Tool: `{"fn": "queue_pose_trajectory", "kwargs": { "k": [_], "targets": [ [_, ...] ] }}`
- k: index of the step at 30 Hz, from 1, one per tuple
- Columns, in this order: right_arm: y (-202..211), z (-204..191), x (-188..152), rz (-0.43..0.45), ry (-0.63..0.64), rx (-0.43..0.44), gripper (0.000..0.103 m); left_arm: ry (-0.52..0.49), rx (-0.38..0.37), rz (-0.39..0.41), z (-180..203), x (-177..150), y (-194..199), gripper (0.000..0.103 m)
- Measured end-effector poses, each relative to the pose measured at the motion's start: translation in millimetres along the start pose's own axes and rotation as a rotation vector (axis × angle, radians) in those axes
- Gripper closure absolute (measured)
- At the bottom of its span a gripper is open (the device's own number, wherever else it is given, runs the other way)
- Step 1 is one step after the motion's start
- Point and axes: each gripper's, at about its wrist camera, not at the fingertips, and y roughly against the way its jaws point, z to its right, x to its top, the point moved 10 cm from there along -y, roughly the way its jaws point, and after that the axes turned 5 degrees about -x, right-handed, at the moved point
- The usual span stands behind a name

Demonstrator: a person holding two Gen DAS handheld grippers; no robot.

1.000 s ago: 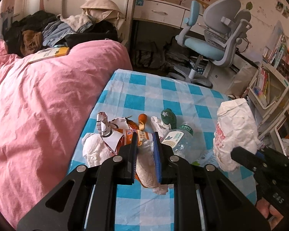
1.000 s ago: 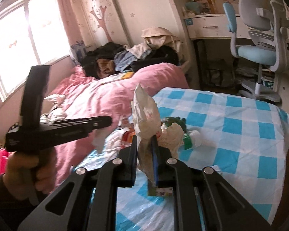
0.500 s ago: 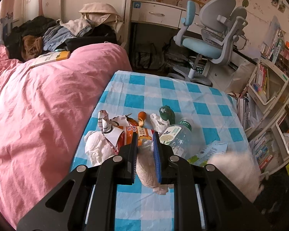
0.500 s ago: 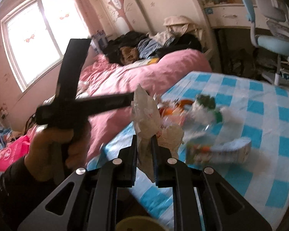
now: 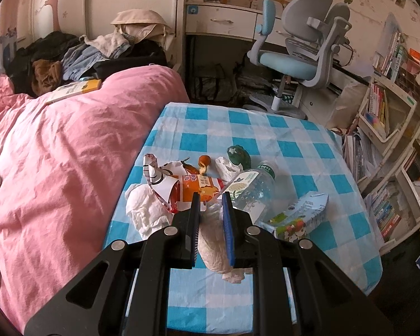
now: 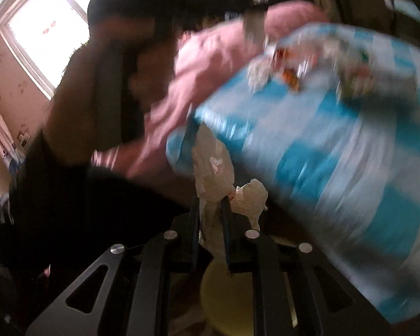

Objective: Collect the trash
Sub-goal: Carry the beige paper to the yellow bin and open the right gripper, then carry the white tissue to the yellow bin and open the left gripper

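Observation:
My left gripper (image 5: 210,200) is shut on a crumpled white tissue (image 5: 214,240) and holds it above the blue checked table (image 5: 266,134). Just beyond it on the table lies a heap of trash: an orange snack wrapper (image 5: 194,186), white tissues (image 5: 147,210), a clear plastic bottle (image 5: 250,189), a green toy (image 5: 239,155) and a milk carton (image 5: 299,215). My right gripper (image 6: 210,203) is shut on a white plastic bag (image 6: 212,173), low beside the table's edge (image 6: 308,151); that view is blurred by motion.
A bed with a pink duvet (image 5: 64,154) borders the table on the left. A blue desk chair (image 5: 296,58) and desk stand beyond the table, and bookshelves (image 5: 389,117) on the right. A yellowish round thing (image 6: 226,299) lies below my right gripper.
My right gripper has swung down with the plastic bag from above the table to below its edge. It has left the left wrist view. The milk carton now lies in the open.

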Motion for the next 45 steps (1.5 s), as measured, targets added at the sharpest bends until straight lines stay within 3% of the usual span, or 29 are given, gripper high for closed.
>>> {"fn": "queue_pose_trajectory", "kwargs": {
  "k": [4, 7, 16, 22, 30, 35, 37, 42, 45],
  "targets": [
    [-17, -2, -25, -0.089, 0.008, -0.038, 0.072, -0.005, 0.001, 0.002, 2, -3, 4, 0.088],
    [-15, -1, -26, -0.082, -0.005, -0.059, 0.053, -0.014, 0.002, 0.006, 3, -5, 7, 0.088],
    [3, 29, -8, 0.03, -0.047, -0.171, 0.04, -0.052, 0.016, 0.015, 10, -23, 22, 0.088],
    [16, 51, 4, 0.106, -0.089, -0.245, 0.035, -0.056, 0.003, 0.028, 16, -46, 40, 0.088],
    [29, 64, 11, 0.163, -0.124, -0.285, 0.033, 0.028, -0.119, 0.039, 21, -75, 63, 0.088],
    [34, 66, 12, 0.18, -0.134, -0.296, 0.032, 0.044, -0.13, 0.048, 19, -87, 73, 0.088],
    [34, 65, 13, 0.186, -0.137, -0.294, 0.032, 0.065, -0.107, 0.035, 10, -89, 70, 0.088],
    [33, 60, 14, 0.191, -0.121, -0.287, 0.029, 0.234, -0.093, -0.044, -29, -93, 42, 0.088],
    [31, 58, 16, 0.191, -0.118, -0.278, 0.028, 0.298, -0.066, -0.125, -46, -96, 11, 0.078]
  ]
}}
